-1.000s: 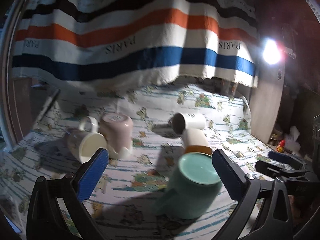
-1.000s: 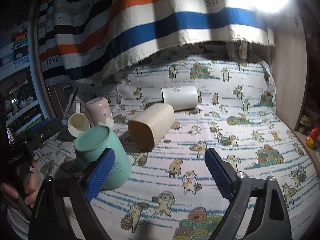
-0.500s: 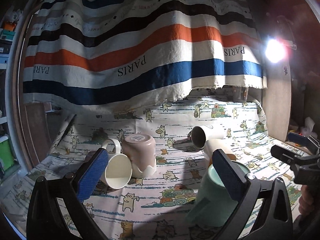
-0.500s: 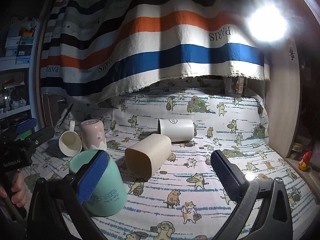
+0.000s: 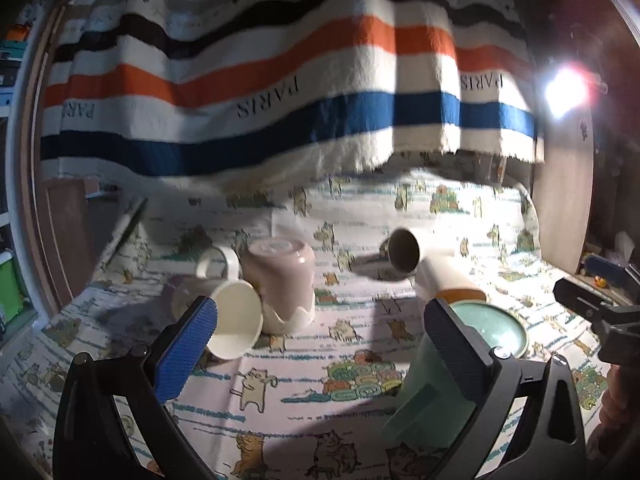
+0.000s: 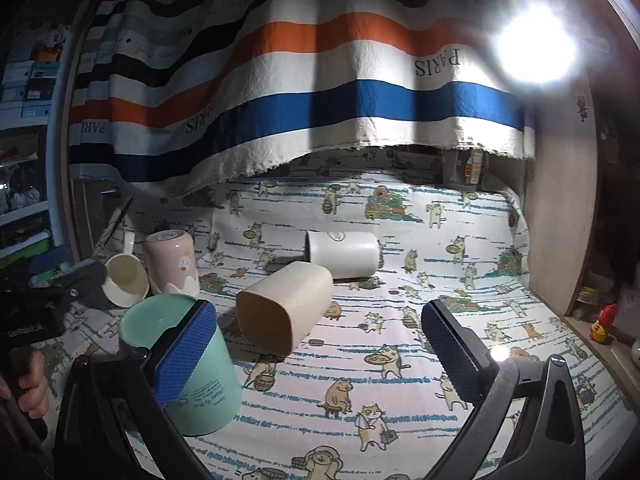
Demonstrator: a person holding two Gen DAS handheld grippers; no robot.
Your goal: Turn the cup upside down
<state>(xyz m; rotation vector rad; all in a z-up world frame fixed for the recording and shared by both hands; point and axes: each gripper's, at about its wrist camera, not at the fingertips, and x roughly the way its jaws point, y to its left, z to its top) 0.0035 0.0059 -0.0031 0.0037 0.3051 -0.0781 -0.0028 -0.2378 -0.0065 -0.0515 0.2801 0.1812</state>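
A mint green cup (image 6: 204,376) stands upside down on the cat-print cloth, also in the left wrist view (image 5: 440,384). A pink cup (image 5: 280,284) stands upside down; it shows in the right wrist view (image 6: 172,260). A cream mug (image 5: 224,312) lies on its side against it (image 6: 124,280). A beige tumbler (image 6: 286,306) and a white cup (image 6: 344,254) lie on their sides mid-table. My left gripper (image 5: 316,352) is open, empty, facing the mug and green cup. My right gripper (image 6: 316,356) is open, empty, right of the green cup.
A striped blanket (image 6: 304,92) hangs over the back of the table. A wooden side panel (image 6: 560,220) bounds the right edge, with a bright lamp (image 6: 536,46) above. A small red figurine (image 6: 602,322) stands on the right ledge. Shelves (image 6: 28,92) with boxes stand at left.
Both grippers have tilted and shifted slightly while staying open. The left view dipped back down toward the cups. The cups have not moved.
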